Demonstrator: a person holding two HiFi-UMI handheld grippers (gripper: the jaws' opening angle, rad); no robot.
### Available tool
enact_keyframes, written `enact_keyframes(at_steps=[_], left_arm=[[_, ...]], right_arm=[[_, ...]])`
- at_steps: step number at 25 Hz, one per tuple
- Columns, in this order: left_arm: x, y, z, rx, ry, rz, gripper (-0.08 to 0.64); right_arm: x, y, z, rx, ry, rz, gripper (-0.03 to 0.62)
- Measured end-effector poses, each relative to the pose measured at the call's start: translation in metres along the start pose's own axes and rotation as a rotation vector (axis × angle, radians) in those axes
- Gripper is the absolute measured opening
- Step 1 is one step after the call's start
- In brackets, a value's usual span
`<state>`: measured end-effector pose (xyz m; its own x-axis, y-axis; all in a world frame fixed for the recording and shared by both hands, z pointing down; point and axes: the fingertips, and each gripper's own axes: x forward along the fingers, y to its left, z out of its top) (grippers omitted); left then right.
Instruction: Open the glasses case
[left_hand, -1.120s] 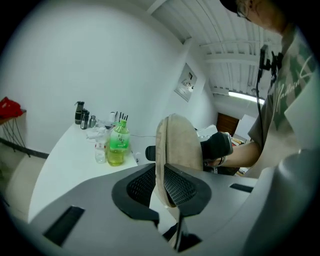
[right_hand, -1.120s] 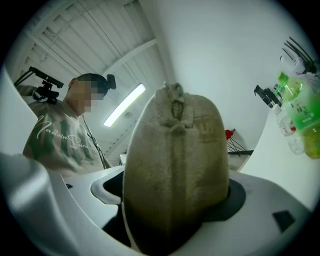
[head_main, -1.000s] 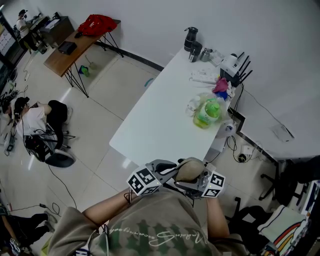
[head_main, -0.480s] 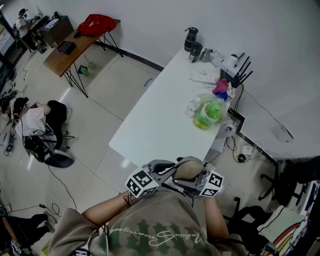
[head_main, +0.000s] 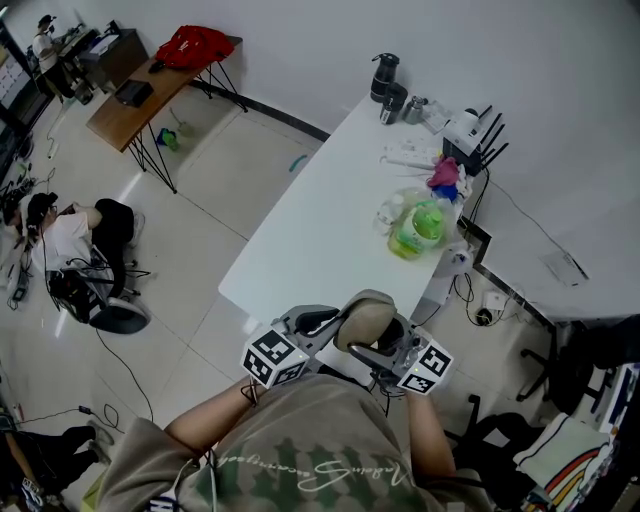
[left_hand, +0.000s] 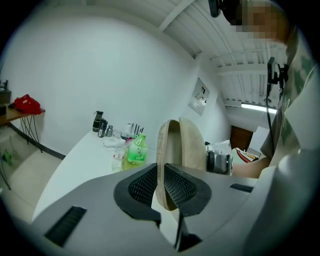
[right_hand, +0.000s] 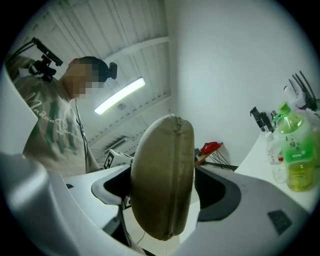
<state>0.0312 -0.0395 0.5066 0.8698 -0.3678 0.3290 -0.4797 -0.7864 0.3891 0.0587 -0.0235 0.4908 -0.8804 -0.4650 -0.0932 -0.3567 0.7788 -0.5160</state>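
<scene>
The tan glasses case hangs in the air in front of the person's chest, just off the near end of the white table, carried between the 2 grippers. In the left gripper view its 2 shells seem to stand slightly apart along the seam, though the right gripper view shows that seam as a closed line, so how far it is open is hard to tell.

The left gripper has its meshed pads pinching a thin edge of one shell; its jaws are opening, with that edge between them. The right gripper has its jaws spread wide around the case's rounded body, clamping it from both sides.

On the table, a green bottle stands by the right edge, a pink item beyond it. A dark flask sits at the far corner, beside a white router with black antennas.
</scene>
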Motion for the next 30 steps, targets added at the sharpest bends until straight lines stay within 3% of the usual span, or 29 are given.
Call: enact_keyframes(at_steps=[4,7,11,16,19,21,24,26,30], left_arm=[[0.001,0.012,-0.002,0.097,0.017,0.06,0.041],[0.002,0.01,-0.006,0.069,0.024,0.036,0.041],[0.001,-0.002,0.001,0.01,-0.008,-0.067,0.058],[0.004,0.004,0.001,0.011,0.009,-0.047,0.058],[-0.004,0.025,0.001,-0.036,-0.025,0.05,0.058],[-0.013,0.046,0.0,-0.047,-0.045,0.158,0.058],[-0.016,0.068,-0.006,-0.007,-0.021,0.302,0.058],[-0.008,0.066,-0.011,0.011,-0.003,0.337,0.058],[0.006,0.049,-0.015,0.014,-0.043,0.361,0.058]], right_arm=[[0.003,-0.005,-0.001,0.006,-0.01,-0.034,0.383],[0.004,-0.003,0.0,0.014,-0.013,-0.013,0.379],[0.008,0.013,0.003,0.095,-0.03,0.087,0.38],[0.007,0.007,-0.001,0.08,-0.054,0.064,0.38],[0.003,0.0,0.009,0.035,-0.115,-0.045,0.38],[-0.003,-0.014,0.016,0.028,-0.137,-0.191,0.38],[0.002,-0.032,0.013,0.044,-0.084,-0.424,0.38],[0.017,-0.031,0.009,0.018,-0.054,-0.516,0.38],[0.032,-0.034,0.011,-0.192,0.007,-0.701,0.38]])
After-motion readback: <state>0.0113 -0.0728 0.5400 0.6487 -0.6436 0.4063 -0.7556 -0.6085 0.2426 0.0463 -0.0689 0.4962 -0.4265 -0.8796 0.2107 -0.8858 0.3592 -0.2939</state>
